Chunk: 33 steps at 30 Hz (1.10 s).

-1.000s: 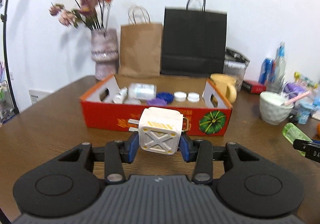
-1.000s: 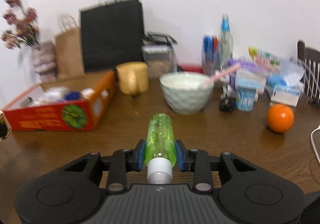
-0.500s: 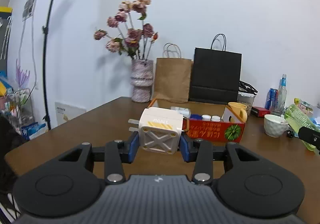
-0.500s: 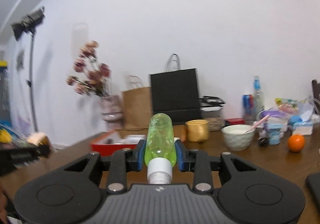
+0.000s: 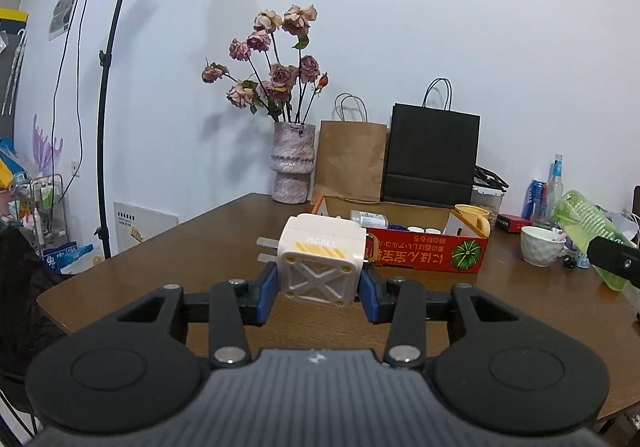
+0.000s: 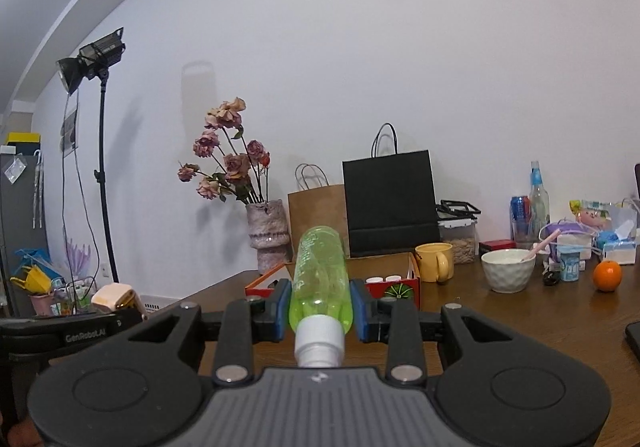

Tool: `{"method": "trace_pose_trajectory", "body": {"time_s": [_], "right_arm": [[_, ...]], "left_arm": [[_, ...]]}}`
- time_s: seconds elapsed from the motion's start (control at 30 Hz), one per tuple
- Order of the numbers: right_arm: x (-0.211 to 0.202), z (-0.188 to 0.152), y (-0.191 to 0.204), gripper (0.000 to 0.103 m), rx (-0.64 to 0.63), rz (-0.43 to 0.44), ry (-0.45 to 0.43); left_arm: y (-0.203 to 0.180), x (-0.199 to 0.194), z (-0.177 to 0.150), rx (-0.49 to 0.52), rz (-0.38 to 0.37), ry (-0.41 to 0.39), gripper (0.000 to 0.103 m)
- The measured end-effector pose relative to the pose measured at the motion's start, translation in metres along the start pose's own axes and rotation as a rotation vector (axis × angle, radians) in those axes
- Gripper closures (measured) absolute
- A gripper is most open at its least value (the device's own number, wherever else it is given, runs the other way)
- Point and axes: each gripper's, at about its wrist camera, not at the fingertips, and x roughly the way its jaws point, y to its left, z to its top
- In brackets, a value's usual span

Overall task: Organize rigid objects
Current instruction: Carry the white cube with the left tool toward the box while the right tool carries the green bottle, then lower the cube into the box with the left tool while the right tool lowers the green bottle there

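One brown surface [image 5: 168, 247] carries one red box [image 5: 424, 253], ahead of both grippers and farther off than a second ago. The left hand-held gripper [image 5: 319, 289] clamps one white plug adapter [image 5: 320, 263]; the right hand-held gripper [image 6: 320, 309] clamps one green bottle [image 6: 320, 279], cap rearward.

The left gripper [image 5: 319, 281] clamps a white plug [image 5: 320, 261] above the counter [image 5: 200, 247]; beyond it sits a red box [image 5: 424, 253].
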Motion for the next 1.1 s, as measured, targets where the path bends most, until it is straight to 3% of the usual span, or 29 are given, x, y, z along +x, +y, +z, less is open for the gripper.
{"method": "trace_pose_trajectory", "body": {"time_s": [0.33,0.43,0.73,0.87,1.0,1.1], "right_arm": [[0.042,0.026,-0.007,0.073,-0.041,0.008,-0.02],[0.07,0.042,-0.017,0.073,-0.048,0.007,-0.025],[0.188,0.094,-0.063,0.073,-0.008,-0.003,0.058],[0.259,0.116,-0.085,0.073,0.014,-0.004,0.131],[0.34,0.118,-0.104,0.073,0.023,-0.02,0.278],[0.392,0.107,-0.12,0.072,0.039,-0.047,0.374]], "left_arm": [[-0.013,0.036,0.026,-0.009,-0.019,-0.024,0.061],[-0.026,0.064,0.046,0.01,-0.037,-0.058,0.061],[-0.067,0.168,0.104,0.027,-0.103,-0.046,0.061],[-0.091,0.223,0.129,0.036,-0.147,0.005,0.061],[-0.116,0.289,0.139,0.046,-0.207,0.124,0.061],[-0.132,0.339,0.13,0.073,-0.236,0.236,0.061]]}}
